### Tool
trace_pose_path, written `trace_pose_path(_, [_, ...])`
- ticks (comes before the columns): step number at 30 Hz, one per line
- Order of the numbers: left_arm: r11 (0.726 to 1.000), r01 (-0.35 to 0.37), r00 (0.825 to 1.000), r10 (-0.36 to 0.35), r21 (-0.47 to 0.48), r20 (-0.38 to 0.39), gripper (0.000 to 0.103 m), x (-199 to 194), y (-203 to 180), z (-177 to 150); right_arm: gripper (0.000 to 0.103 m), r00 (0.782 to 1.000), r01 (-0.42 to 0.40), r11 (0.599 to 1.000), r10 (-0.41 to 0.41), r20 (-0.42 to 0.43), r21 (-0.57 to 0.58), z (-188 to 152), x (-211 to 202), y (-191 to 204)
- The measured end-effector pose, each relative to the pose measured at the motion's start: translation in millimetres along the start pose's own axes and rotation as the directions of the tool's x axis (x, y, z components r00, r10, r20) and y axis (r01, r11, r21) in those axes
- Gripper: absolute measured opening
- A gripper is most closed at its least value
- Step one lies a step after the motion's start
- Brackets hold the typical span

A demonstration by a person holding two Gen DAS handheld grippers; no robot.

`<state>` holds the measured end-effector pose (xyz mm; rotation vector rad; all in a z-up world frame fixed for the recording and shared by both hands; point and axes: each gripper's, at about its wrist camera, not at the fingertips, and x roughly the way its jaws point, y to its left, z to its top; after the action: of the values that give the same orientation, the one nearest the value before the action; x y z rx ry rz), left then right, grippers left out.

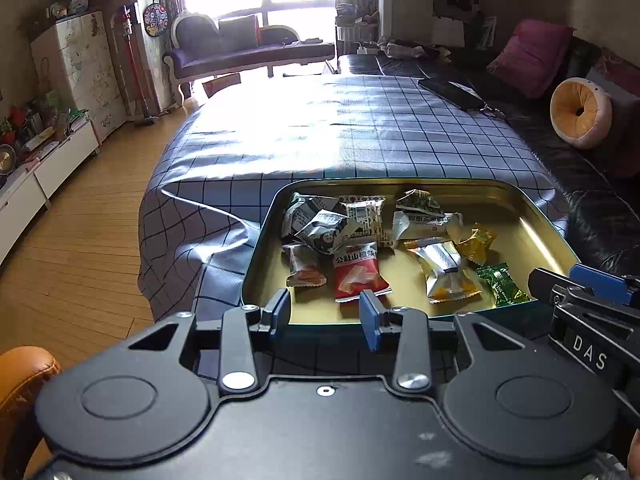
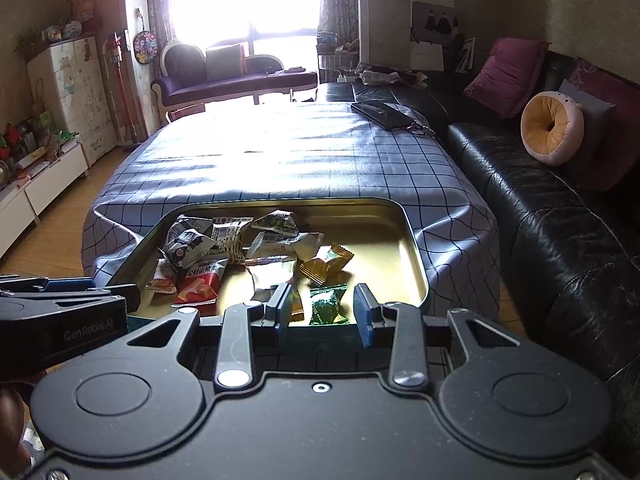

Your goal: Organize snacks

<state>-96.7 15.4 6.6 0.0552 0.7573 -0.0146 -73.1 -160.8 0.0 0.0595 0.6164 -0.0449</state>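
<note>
A gold-lined metal tin [image 1: 532, 208] holding several wrapped snacks sits on the near end of a checked tablecloth; it also shows in the right wrist view [image 2: 404, 236]. A red packet [image 1: 357, 272] lies near the tin's front edge, a green packet [image 1: 502, 284] at its front right. My left gripper [image 1: 325, 314] is open and empty, just short of the tin's near rim, in front of the red packet. My right gripper [image 2: 323, 311] is open and empty over the tin's near rim, with the green packet [image 2: 328, 305] between its fingers' line. The red packet [image 2: 200, 284] lies to its left.
The checked table [image 1: 340, 136] stretches away, with a dark flat device [image 2: 380, 114] at its far right. A black leather sofa [image 2: 560, 216] with cushions runs along the right. Wooden floor [image 1: 92, 216] and a white cabinet lie left. A purple chaise stands by the window.
</note>
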Motion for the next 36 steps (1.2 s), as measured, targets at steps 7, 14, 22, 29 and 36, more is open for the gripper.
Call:
trace_pose_path(7, [1.000, 0.000, 1.000, 0.000, 0.003, -0.009, 0.039, 1.4, 0.2, -1.9, 0.044, 1.000, 0.000, 1.000, 0.000, -0.004, -0.001, -1.2, 0.4, 0.1])
trace_pose_path(14, [1.000, 0.005, 1.000, -0.005, 0.004, -0.012, 0.039, 2.4, -1.1, -2.9, 0.044, 1.000, 0.000, 1.000, 0.000, -0.008, -0.010, -4.0, 0.4, 2.0])
trace_pose_path(22, [1.000, 0.008, 1.000, -0.008, 0.007, -0.006, 0.039, 0.9, -1.4, -3.0, 0.044, 1.000, 0.000, 1.000, 0.000, -0.009, -0.009, -2.7, 0.5, 1.7])
trace_pose_path(29, [1.000, 0.008, 1.000, -0.008, 0.009, -0.008, 0.039, 1.3, -1.0, -3.7, 0.044, 1.000, 0.000, 1.000, 0.000, -0.024, -0.018, -5.2, 3.3, 4.2])
trace_pose_path(36, [1.000, 0.013, 1.000, -0.013, 0.010, -0.010, 0.039, 2.2, -1.2, -3.1, 0.044, 1.000, -0.003, 1.000, 0.003, -0.028, -0.018, -6.0, 2.7, 4.8])
